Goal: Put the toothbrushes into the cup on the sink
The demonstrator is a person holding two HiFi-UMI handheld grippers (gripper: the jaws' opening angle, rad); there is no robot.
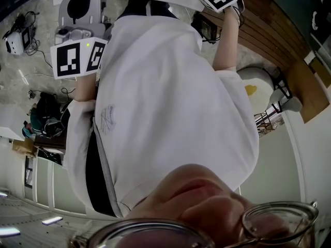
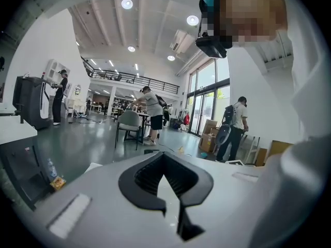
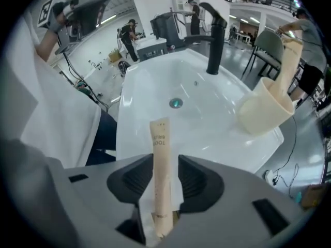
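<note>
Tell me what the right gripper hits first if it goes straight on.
Past the wrapped toothbrush between its open jaws, the right gripper would likely meet the white sink basin, short of the drain; depth is unclear.

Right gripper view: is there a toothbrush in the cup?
Yes, one wrapped toothbrush stands tilted in the cream cup on the rim of the sink.

The head view looks steeply down a white shirt point(image 1: 170, 102). The left gripper view faces level across a hall point(image 2: 103, 138); the right gripper view hangs close over the sink point(image 3: 155, 87), sharing that shirt.
</note>
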